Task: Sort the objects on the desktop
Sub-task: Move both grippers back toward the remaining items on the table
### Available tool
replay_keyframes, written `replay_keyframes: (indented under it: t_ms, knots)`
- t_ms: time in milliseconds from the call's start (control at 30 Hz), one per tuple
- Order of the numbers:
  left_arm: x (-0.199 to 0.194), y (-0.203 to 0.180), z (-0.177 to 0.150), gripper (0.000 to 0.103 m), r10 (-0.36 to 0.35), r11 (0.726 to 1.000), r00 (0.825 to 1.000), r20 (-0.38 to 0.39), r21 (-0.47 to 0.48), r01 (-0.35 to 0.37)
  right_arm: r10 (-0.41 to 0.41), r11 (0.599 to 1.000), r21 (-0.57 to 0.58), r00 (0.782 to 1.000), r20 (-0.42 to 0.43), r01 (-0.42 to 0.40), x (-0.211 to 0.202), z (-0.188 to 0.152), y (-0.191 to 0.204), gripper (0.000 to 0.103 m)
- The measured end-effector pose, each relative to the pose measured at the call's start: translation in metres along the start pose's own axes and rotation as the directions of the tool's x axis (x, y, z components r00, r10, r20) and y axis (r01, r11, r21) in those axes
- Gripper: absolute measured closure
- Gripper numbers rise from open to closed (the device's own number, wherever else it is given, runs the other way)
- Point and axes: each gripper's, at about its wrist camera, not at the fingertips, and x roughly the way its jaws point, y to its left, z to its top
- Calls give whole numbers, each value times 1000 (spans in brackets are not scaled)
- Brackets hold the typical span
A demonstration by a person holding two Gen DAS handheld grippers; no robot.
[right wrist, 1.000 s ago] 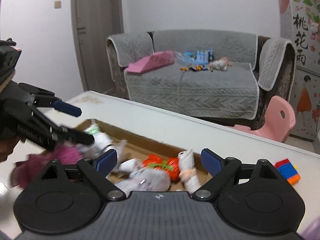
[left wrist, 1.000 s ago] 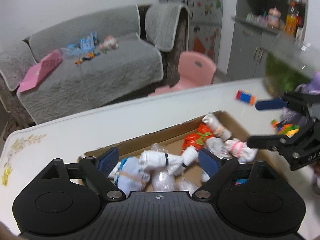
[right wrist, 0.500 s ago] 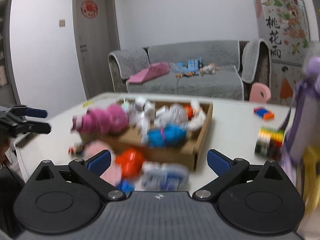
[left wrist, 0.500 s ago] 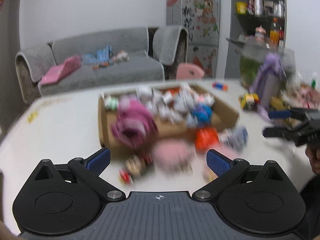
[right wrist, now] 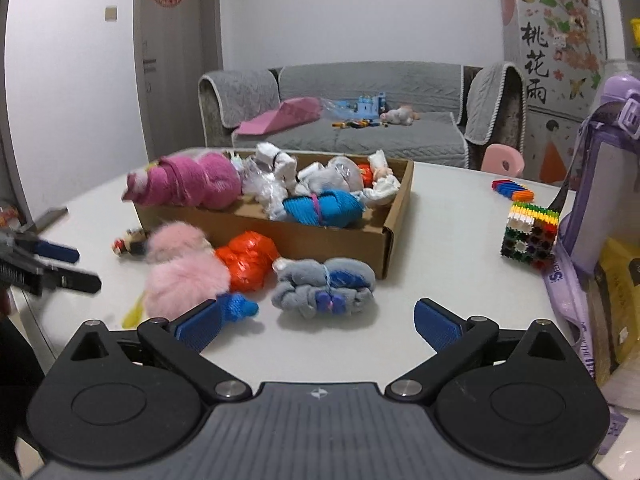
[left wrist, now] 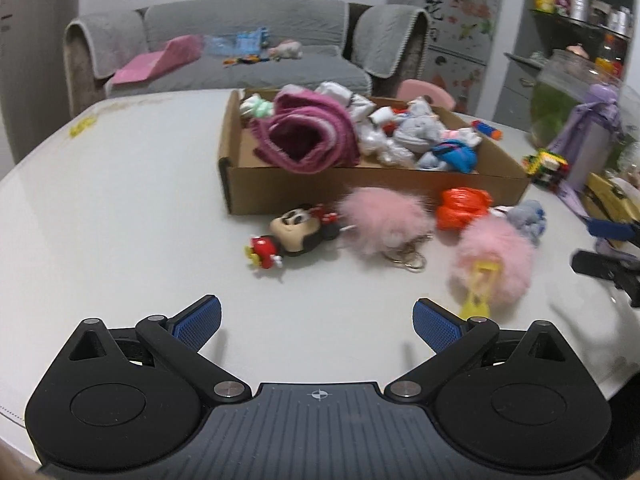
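Note:
A cardboard box (left wrist: 360,190) (right wrist: 320,236) on the white table holds a magenta cloth (left wrist: 308,136), a blue bundle (right wrist: 320,208) and several white bundles. In front of it lie a Minnie Mouse toy (left wrist: 292,232), two pink fluffy balls (left wrist: 384,220) (left wrist: 496,264) (right wrist: 184,276), an orange bundle (left wrist: 462,208) (right wrist: 248,260) and a grey-blue sock roll (right wrist: 324,286). My left gripper (left wrist: 316,320) is open and empty, well short of the toys. My right gripper (right wrist: 316,322) is open and empty, just before the sock roll.
A purple bottle (right wrist: 600,168), a colourful block cube (right wrist: 528,234), loose bricks (right wrist: 512,190) and a yellow packet (right wrist: 620,300) stand at the right. A grey sofa (right wrist: 360,120) and a pink chair (left wrist: 426,94) lie beyond the table.
Both grippers have pulled back from over the box to the near side of the table. The box and the loose toys now lie ahead of them. Both stay open.

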Motion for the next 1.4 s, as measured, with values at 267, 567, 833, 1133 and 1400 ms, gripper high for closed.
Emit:
replay_keyframes:
  t_ms: [267,567,833,1133,1400]
  knots:
    - [12,10,7,0,46,997,999,-15,-65,-47,3,1000,-6,999,-41,-3,4,-4,1,1]
    - [28,24,12,0,174,975,985,14,-140,-170,-4,1000,-19,999,-40,4,7,-1,9,1]
    - [31,25,30,0,184,966,981,59,-198,-169,-11,1000,-24,999,-43,10,9,0,13,1]
    - [46,31,38,0,205,950,978,25,-246,-193,-13,1000,-26,998,-54,11,11,-1,14,1]
    - [2,52,11,0,230,944,973,7,-247,-221,-3,1000,-28,999,-45,1,11,2,15,1]
